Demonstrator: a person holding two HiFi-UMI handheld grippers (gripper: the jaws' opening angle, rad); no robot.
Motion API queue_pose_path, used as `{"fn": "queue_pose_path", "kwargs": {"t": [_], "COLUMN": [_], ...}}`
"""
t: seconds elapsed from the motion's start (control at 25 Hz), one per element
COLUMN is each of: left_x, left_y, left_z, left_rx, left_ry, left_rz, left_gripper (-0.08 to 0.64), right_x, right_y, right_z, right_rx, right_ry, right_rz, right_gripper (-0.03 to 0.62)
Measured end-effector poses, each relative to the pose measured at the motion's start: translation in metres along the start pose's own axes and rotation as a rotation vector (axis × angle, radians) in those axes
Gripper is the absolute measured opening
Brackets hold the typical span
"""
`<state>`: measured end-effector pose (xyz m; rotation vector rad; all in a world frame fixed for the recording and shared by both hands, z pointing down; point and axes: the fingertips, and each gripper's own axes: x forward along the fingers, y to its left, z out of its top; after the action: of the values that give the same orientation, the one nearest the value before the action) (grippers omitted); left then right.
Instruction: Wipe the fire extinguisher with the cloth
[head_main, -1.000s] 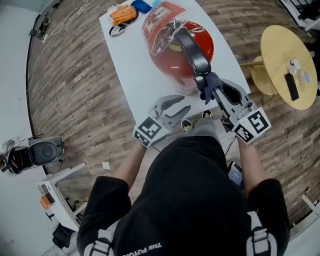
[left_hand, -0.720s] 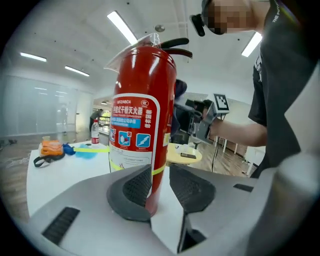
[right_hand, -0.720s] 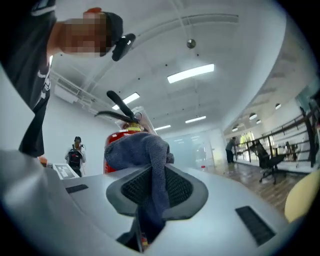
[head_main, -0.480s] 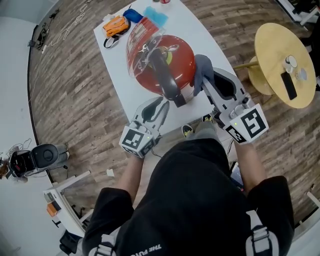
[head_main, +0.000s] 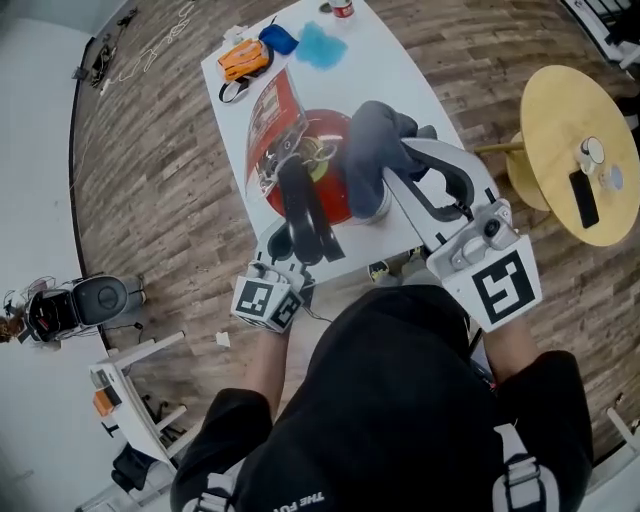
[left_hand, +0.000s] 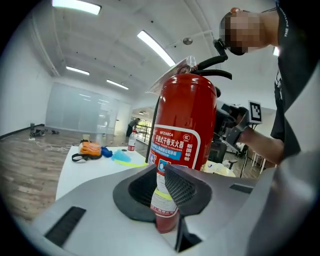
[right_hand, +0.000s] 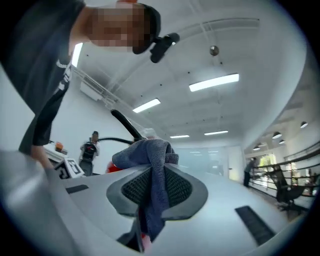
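The red fire extinguisher (head_main: 325, 140) stands on the white table (head_main: 400, 80), its black handle (head_main: 305, 215) pointing toward me. A grey cloth (head_main: 372, 150) lies against its top right side, and my right gripper (head_main: 397, 165) is shut on that cloth. In the right gripper view the cloth (right_hand: 150, 152) hangs pinched between the pads of the right gripper (right_hand: 152, 187). My left gripper (head_main: 285, 242) sits low in front of the extinguisher, partly under the handle. The left gripper view shows the left gripper (left_hand: 164, 187) with a narrow gap, nothing held, and the extinguisher (left_hand: 187, 115) just behind.
At the table's far end lie an orange strap bundle (head_main: 245, 57), a blue object (head_main: 283, 38), a light blue cloth (head_main: 322, 45) and a small can (head_main: 342, 8). A round yellow side table (head_main: 560, 100) with a phone (head_main: 583, 198) stands at right. A grey device (head_main: 90, 298) sits on the floor at left.
My right gripper carried the cloth from the handle's front end up onto the extinguisher's top right side. The left gripper dropped back toward the table's near edge, under the handle.
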<state>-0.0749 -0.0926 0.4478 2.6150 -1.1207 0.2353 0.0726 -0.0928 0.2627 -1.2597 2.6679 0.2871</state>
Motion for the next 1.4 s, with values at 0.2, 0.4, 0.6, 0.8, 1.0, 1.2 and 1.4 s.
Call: {"fn": "queue_pose_path", "kwargs": {"t": [0.2, 0.4, 0.6, 0.8, 1.0, 1.2, 1.4], "left_x": [0.005, 0.007, 0.003, 0.004, 0.006, 0.008, 0.01], "left_y": [0.0, 0.002, 0.001, 0.002, 0.008, 0.009, 0.011], "left_z": [0.005, 0.005, 0.01, 0.014, 0.001, 0.0, -0.002], "left_rx": [0.034, 0.042, 0.025, 0.01, -0.028, -0.073, -0.06], "left_ry": [0.001, 0.024, 0.004, -0.017, -0.02, -0.033, -0.004], "left_rz": [0.065, 0.118, 0.156, 0.188, 0.231, 0.252, 0.265], "left_gripper": [0.061, 0.061, 0.06, 0.054, 0.043, 0.032, 0.029], "right_x": [0.018, 0.039, 0.035, 0.026, -0.004, 0.016, 0.062], "right_y": [0.054, 0.023, -0.022, -0.026, -0.013, -0.007, 0.015], "right_z": [0.018, 0.015, -0.018, -0.153, -0.283, -0.348, -0.365], "right_rx": [-0.331, -0.179, 0.021, 0.254, 0.532, 0.488, 0.432], "right_ry": [0.066, 0.092, 0.146, 0.341, 0.531, 0.698, 0.825], "right_rz": [0.281, 0.455, 0.394, 0.383, 0.32, 0.414, 0.615], "right_gripper": [0.072, 0.074, 0.072, 0.071, 0.071, 0.069, 0.069]}}
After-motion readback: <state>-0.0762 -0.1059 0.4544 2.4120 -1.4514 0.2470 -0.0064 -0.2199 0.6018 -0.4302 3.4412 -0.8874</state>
